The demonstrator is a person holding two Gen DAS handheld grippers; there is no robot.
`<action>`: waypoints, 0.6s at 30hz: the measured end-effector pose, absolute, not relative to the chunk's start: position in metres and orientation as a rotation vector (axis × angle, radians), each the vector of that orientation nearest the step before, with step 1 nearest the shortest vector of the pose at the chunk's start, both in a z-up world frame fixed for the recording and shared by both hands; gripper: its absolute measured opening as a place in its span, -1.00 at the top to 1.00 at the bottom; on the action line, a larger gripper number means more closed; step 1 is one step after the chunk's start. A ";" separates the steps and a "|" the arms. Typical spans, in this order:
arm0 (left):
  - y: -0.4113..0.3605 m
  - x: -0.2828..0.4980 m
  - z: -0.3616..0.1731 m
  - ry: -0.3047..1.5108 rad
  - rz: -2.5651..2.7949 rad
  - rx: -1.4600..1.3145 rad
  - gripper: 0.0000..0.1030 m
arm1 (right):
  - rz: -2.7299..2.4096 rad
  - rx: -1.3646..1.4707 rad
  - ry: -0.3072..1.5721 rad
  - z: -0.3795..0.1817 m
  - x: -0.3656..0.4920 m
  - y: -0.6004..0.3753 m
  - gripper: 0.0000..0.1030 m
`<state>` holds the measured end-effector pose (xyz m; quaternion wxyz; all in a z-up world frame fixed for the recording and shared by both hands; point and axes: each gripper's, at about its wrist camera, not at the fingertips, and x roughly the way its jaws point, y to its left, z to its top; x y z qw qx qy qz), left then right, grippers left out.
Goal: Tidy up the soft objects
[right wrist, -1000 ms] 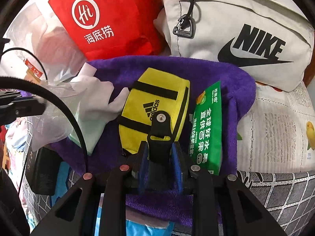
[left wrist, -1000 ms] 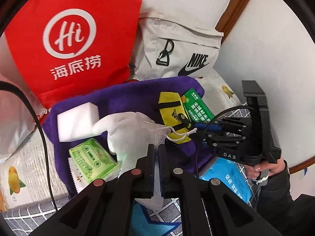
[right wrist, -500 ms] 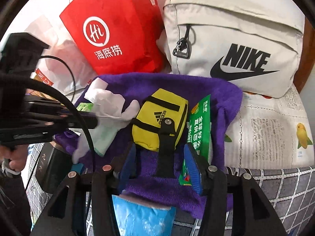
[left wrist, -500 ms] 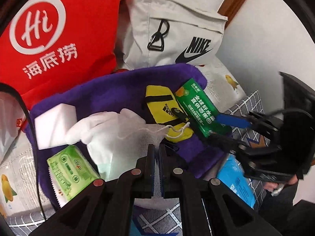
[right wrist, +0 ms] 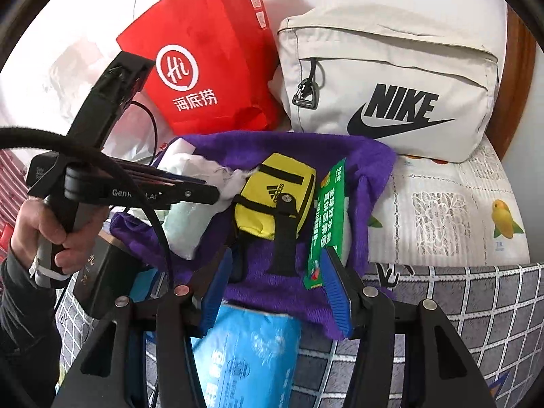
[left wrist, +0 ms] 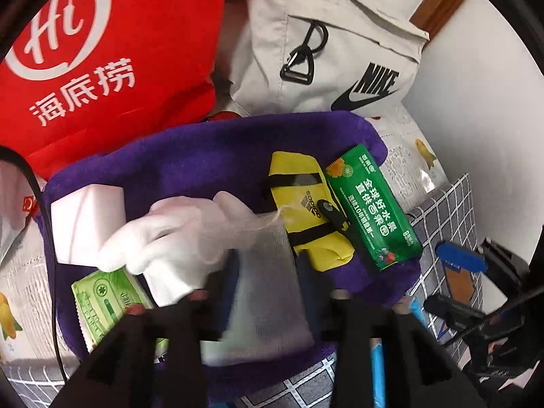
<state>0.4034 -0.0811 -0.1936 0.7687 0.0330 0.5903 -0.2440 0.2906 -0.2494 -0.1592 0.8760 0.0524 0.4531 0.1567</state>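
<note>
Purple terry cloth, a folded towel (left wrist: pixel 204 156), carries the soft things: a yellow Adidas pouch (left wrist: pixel 306 200), a green snack packet (left wrist: pixel 372 207) just beside it on the right, a white foam block (left wrist: pixel 85 217) at the left edge, a green tissue pack (left wrist: pixel 105 295) near the front, and a white glove (left wrist: pixel 176 227) lying over the middle. In the left wrist view the left gripper (left wrist: pixel 267 272) has its jaws spread, and a white mesh drawstring bag (left wrist: pixel 268 292) lies between them; motion blur hides whether either finger presses on it. In the right wrist view the right gripper (right wrist: pixel 277 289) stands wide open, blue-padded fingers (right wrist: pixel 335 292) set well apart on either side of the pouch's black strap (right wrist: pixel 285 238), which lies loose on the towel between them, touching neither. The right-hand finger sits just beside the lower end of the snack packet. A blue plastic pack (right wrist: pixel 248 357) lies under the towel's front edge. Behind the towel stand a red paper bag (right wrist: pixel 207 74) and a cream Nike bag (right wrist: pixel 391 85), side by side against the wall.
</note>
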 end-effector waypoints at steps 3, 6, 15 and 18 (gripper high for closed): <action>-0.079 0.401 -0.189 1.271 -0.520 0.056 0.13 | 0.330 0.108 0.945 -0.156 0.283 -0.246 -0.12; -0.077 0.394 -0.182 1.268 -0.498 0.068 0.09 | 0.327 0.101 0.935 -0.149 0.273 -0.242 -0.24; -0.062 0.341 -0.133 1.148 -0.389 0.196 -0.68 | 0.276 0.072 0.904 -0.115 0.233 -0.224 -0.75; -0.051 0.319 -0.117 1.110 -0.350 0.189 -0.84 | 0.278 0.096 0.911 -0.106 0.220 -0.221 -0.76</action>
